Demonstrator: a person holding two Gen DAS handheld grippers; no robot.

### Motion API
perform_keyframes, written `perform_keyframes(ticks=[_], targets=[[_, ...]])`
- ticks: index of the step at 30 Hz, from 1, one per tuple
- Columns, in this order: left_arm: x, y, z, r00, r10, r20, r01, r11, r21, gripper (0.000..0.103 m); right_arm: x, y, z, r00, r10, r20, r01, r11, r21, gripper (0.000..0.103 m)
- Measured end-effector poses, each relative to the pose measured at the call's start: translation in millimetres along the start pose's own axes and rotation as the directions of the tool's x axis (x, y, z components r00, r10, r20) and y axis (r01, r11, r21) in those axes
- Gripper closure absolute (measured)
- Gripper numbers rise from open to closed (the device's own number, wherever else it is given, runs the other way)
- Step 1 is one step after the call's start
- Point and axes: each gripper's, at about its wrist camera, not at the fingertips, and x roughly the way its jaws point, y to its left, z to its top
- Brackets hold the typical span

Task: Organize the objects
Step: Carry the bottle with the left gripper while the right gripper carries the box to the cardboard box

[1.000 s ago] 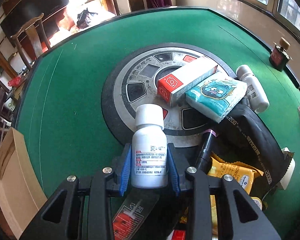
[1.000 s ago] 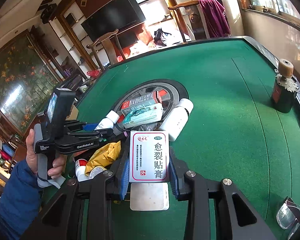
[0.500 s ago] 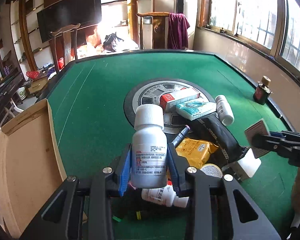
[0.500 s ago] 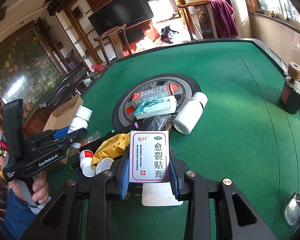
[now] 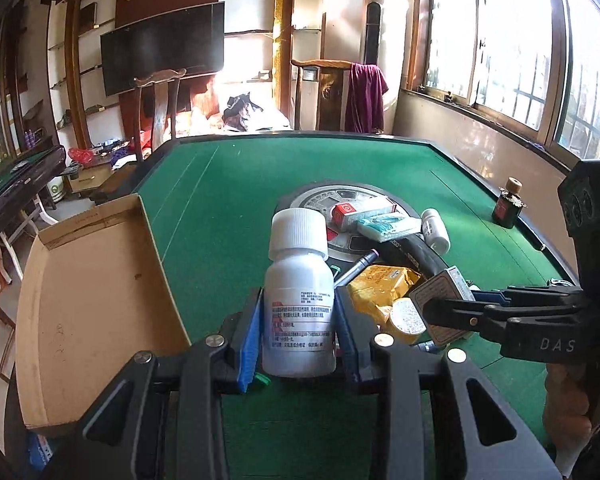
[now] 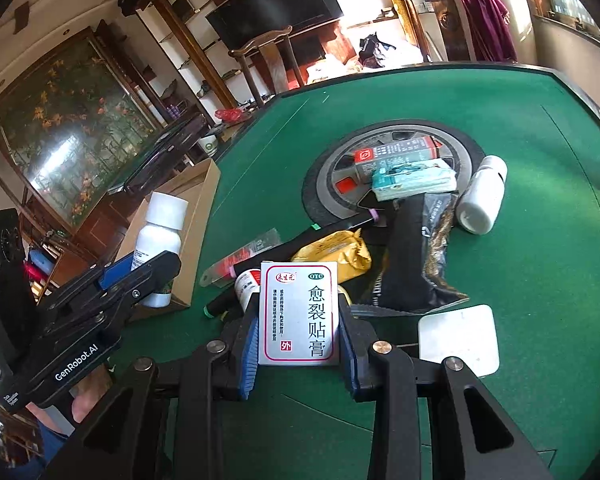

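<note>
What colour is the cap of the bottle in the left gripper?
White; the cap shows best in the left wrist view.

A cardboard box (image 5: 96, 304) is sitting at the table (image 5: 236, 200) edge, left of the left gripper (image 5: 299, 334). Ahead and right of it, a clutter pile is lying, a boxed carton (image 5: 362, 213) resting farthest on the round centre disc (image 5: 300, 205).

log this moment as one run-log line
left gripper: shut on white bottle | right gripper: shut on plaster box | cardboard box: empty

Bottle (image 5: 300, 300) now nearer cardboard box (image 5: 96, 304)
</note>
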Motion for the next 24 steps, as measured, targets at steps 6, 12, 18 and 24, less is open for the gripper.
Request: perform_keyframes(ticks=[6,12,18,24], targets=[[-18.8,32.5,-1.5,0.998,0.038,0.043,-0.036,0.998,-0.055,0.070,21.0,32.2,9.6,0.999,0.025,-0.037,-0.026,0.999,-0.042,0.067],[-33.0,77.3,-0.9,0.992,0.112,0.061,-0.103,0.986,-0.131,0.070,38.2,73.2,25.9,0.998,0.038,-0.054,-0.043,0.994,-0.105,0.067],[-36.4,121.4,4.9,0.981,0.187,0.052,-0.177,0.970,-0.167,0.070,65.4,113.3,46.3,0.994,0.061,-0.092,-0.074,0.987,-0.146,0.067],[-28.8,172.7,13.0,0.976,0.217,-0.003,-0.212,0.955,-0.209,0.069,105.5,143.3,70.2,0.987,0.050,-0.150,-0.075,0.983,-0.165,0.067]])
